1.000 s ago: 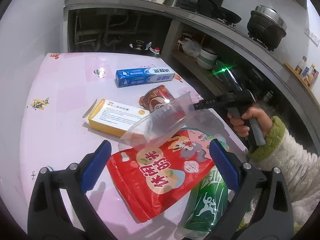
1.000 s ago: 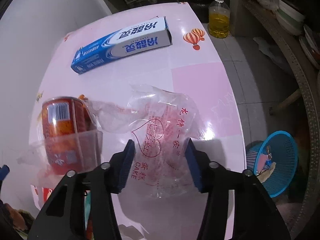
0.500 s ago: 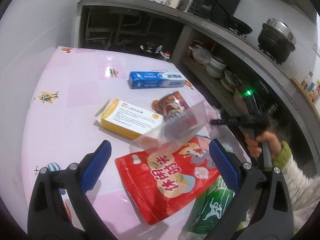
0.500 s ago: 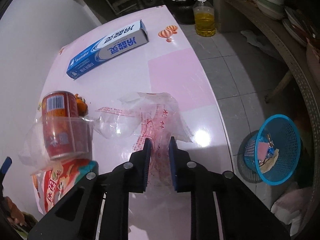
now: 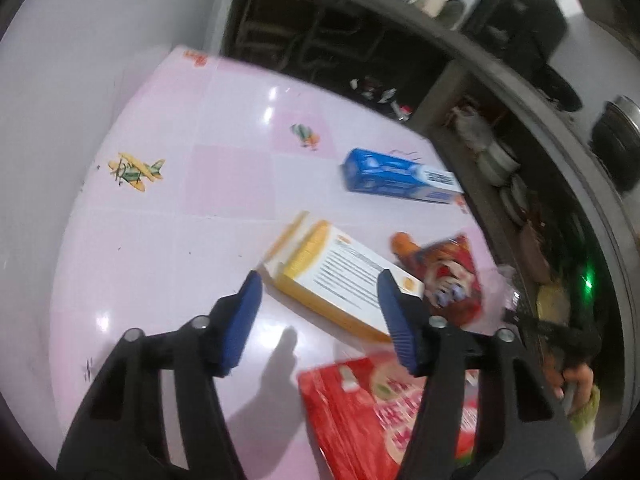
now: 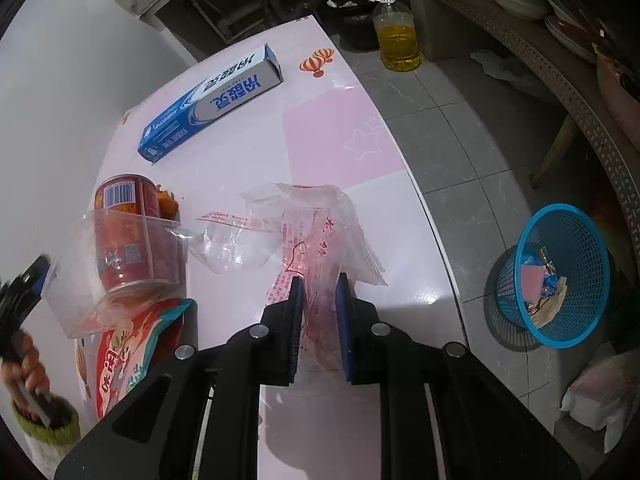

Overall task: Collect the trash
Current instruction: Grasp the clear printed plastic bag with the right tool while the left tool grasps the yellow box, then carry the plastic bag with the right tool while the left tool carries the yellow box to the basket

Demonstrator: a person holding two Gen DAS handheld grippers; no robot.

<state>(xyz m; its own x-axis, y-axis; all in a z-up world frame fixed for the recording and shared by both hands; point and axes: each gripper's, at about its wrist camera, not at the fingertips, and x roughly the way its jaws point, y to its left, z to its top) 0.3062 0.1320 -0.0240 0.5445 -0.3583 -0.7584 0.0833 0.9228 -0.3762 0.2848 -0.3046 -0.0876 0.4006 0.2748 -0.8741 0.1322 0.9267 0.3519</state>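
Pink table [image 6: 340, 136], blue basket [image 6: 560, 280] on floor beside. Right gripper [image 6: 319, 320] clenched on wrapper [image 6: 316, 240]. Left gripper [image 5: 318, 320] spread, over box [image 5: 340, 276].

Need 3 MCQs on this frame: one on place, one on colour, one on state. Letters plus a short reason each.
1. Where is the trash basket?
A. on the table
B. on the floor to the right of the table
C. on the shelf

2. What colour is the toothpaste box?
A. blue and white
B. green
C. yellow

3. What is the state of the right tool?
A. wide open over the can
B. shut on nothing
C. shut on the clear printed bag

Answers:
1 B: the right wrist view shows the basket standing on the grey tiles beyond the table edge.
2 A: its sides are blue with a white panel of print.
3 C: the clear printed bag runs between the two blue pads, which stand close together on it.
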